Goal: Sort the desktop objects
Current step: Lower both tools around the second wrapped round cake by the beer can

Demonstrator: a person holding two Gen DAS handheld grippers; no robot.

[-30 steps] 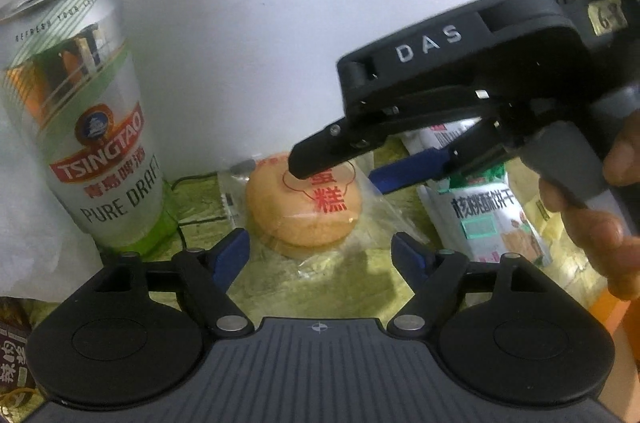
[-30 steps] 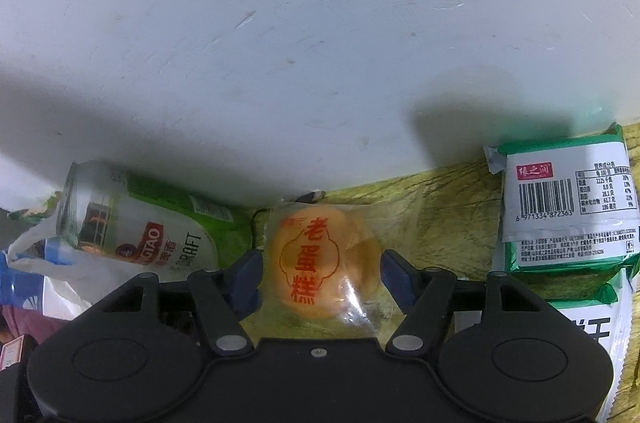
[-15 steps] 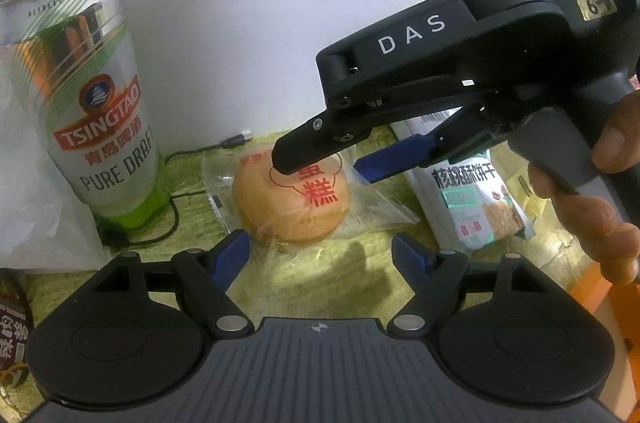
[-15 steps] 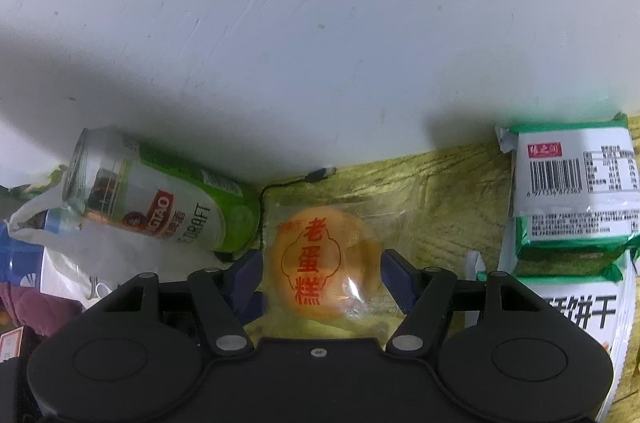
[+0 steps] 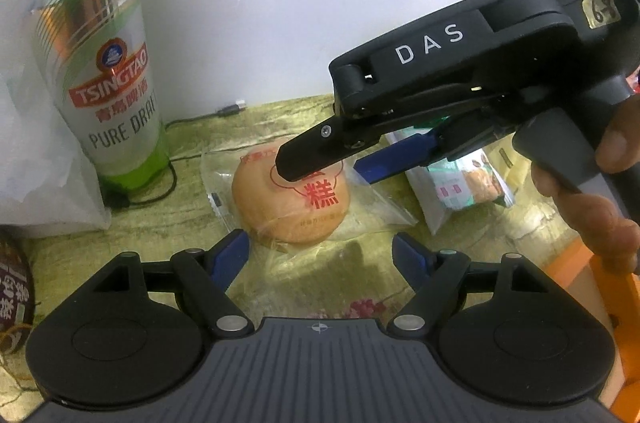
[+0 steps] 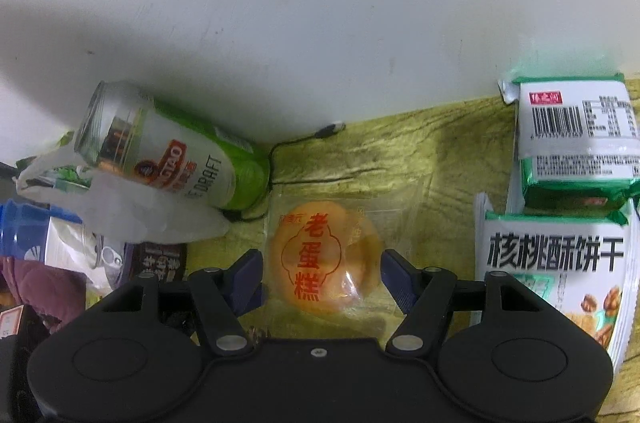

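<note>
A round orange egg cake in a clear wrapper (image 5: 294, 201) lies on the yellow-green tablecloth; it also shows in the right wrist view (image 6: 324, 257). My right gripper (image 6: 322, 275) is open, its blue fingers on either side of the cake and just above it; it also shows in the left wrist view (image 5: 332, 163). My left gripper (image 5: 320, 255) is open and empty, just in front of the cake. A Tsingtao beer can (image 5: 100, 63) stands left of the cake by the wall.
Green and white biscuit packets (image 6: 560, 263) lie right of the cake, one more (image 6: 576, 135) behind them. A black cable (image 5: 172, 159) runs by the can. A white plastic bag (image 5: 36, 183) and a blue bottle (image 6: 24, 235) sit at the left. An orange edge (image 5: 608, 283) is at right.
Both grippers have drawn back and risen a little from the wall, so the cake looks farther off. The right gripper stays open over the cake. The cake has not moved.
</note>
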